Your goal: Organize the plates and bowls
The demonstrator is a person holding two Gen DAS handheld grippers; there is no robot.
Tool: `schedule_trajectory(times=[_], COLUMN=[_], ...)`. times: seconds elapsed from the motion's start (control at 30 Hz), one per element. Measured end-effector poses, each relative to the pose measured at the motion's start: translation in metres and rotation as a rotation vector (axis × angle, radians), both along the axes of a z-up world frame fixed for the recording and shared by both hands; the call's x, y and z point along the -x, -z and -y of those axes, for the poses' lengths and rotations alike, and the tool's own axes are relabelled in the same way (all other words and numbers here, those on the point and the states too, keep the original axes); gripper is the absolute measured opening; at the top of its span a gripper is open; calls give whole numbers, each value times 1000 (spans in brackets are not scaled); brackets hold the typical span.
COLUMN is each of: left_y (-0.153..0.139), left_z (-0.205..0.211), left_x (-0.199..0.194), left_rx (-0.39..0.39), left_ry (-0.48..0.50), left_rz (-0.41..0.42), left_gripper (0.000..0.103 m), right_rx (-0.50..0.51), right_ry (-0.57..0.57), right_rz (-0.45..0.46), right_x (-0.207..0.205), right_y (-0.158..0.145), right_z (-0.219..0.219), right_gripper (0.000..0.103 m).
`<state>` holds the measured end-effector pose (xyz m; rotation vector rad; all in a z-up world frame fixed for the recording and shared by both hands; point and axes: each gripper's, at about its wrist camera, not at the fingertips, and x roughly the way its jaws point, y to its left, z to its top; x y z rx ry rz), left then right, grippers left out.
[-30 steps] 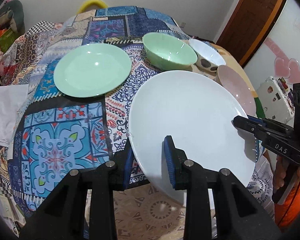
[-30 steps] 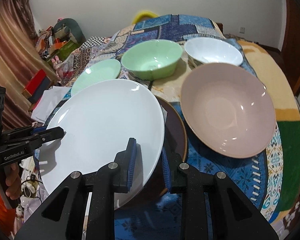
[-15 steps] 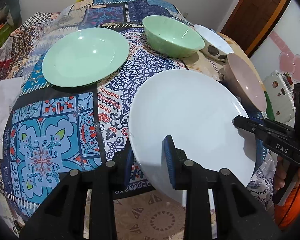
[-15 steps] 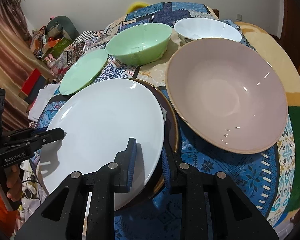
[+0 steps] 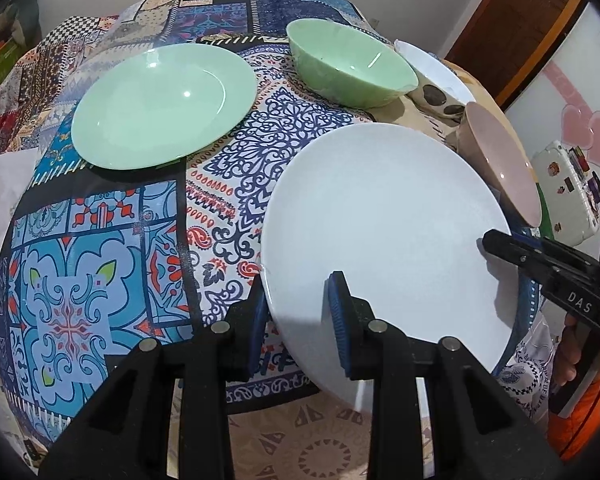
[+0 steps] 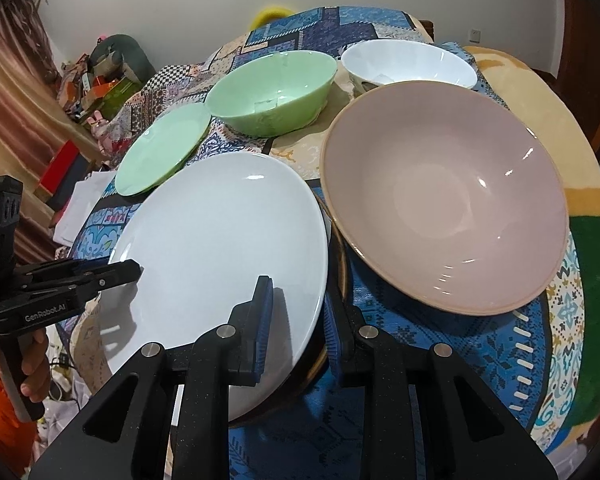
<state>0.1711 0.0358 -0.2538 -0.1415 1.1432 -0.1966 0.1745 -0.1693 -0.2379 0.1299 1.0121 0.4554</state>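
White plate gripped at opposite rims, left claw and right claw both clamping it

Big white plate sits at about 5 o'clock on the table, glossy and plain, tilted a bit, its near edge hanging past the table edge over a dark brown plate that only peeks out underneath. Mint green plate lies flat at 10 o'clock. Green bowl is upright at 1 o'clock, with a white spotted bowl just beside it. Pink bowl sits upright at 3 o'clock, near the white plate.
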Motion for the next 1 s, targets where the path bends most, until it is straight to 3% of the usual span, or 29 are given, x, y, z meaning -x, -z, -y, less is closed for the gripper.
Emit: schedule_trajectory(times=[0.23,0.33,0.63,0.87,1.0], left_y=[0,-4,-40,-72,-87], left_z=[3,4,-5,-25,-45], left_x=[4,9,30,38,37], left_rx=[-23,-29,-30,-53,-70], left_ry=[16,22,8,-44,-95], left_rz=[7,20,123,211,262], left_gripper=[30,30,31,49,70], right_rx=[32,94,75,58,39], right_ry=[-11,9,-4,-41,-60], right_rz=[16,48,90,162,189], right_x=[5,8,13,12,5], right_y=[-2,-4,-29,-50,-59], right_z=[-3,0,-1,-25,-43], right_gripper=[24,25,27,41,50])
